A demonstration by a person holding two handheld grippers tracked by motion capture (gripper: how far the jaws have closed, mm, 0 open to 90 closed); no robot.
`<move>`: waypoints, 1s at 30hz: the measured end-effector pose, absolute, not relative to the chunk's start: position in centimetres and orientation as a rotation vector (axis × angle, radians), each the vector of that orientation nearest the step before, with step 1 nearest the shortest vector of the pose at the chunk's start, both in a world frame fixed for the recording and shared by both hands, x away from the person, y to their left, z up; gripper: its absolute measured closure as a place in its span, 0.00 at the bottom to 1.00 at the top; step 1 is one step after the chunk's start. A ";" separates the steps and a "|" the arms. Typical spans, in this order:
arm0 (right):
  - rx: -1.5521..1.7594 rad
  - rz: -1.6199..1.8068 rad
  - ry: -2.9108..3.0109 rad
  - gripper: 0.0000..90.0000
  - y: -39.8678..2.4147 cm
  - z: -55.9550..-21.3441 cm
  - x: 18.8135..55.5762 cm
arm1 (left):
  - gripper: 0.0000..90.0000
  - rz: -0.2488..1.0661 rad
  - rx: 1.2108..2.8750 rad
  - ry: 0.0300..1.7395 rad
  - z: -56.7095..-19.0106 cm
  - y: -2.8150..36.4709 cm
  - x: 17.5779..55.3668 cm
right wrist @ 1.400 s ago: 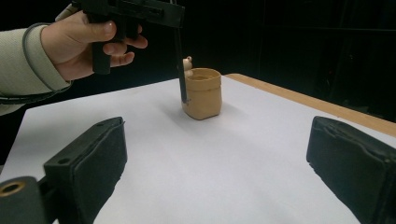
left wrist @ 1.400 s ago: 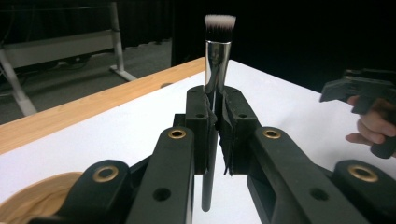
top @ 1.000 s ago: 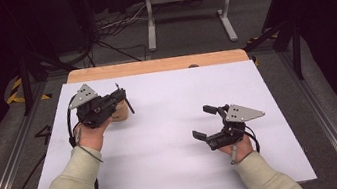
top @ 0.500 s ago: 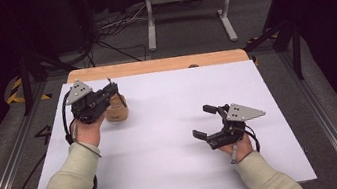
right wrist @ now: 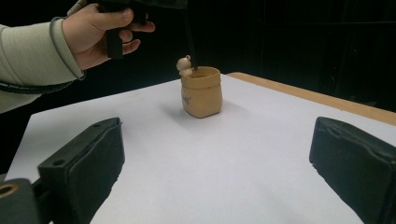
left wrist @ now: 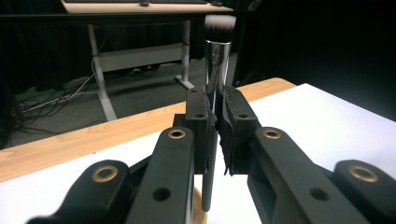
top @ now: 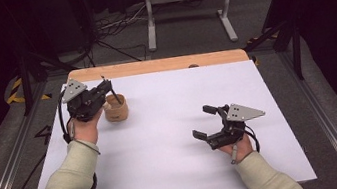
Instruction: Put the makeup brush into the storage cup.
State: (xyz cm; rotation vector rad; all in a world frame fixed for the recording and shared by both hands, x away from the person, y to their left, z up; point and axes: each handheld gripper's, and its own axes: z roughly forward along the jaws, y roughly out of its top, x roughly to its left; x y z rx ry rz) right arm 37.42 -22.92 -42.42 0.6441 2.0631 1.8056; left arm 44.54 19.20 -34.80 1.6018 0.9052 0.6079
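You have a brightly lit white bench point(top: 173, 139) against a dark, murky room; light falls from above, throwing soft, faint shadows. In the left gripper view your nearest jaws look soft, and the brush's point(left wrist: 215, 56) chrome ferrule glints.

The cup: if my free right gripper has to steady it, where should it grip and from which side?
Probably the cup's lower wall, coming in level from the right gripper's open side. The cup stands upright, its wall bulges above a narrower base, and the rim is taken: the brush, clamped in the left gripper, reaches down into it beside a small figure on the rim.
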 end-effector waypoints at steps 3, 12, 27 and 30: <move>0.646 1.818 2.063 0.04 -22.9 -42.4 37.5 | 0.92 0.630 1.603 0.916 -34.9 19.3 44.6; 0.641 1.812 2.065 0.04 -22.9 -42.4 37.3 | 0.91 0.652 1.606 0.963 -35.3 19.6 45.2; 0.646 1.821 2.058 0.04 -23.1 -42.3 37.3 | 0.91 0.630 1.601 0.985 -36.3 19.8 45.9; 0.648 1.826 2.061 0.04 -23.1 -42.3 37.4 | 0.91 0.630 1.618 0.985 -36.7 19.7 46.0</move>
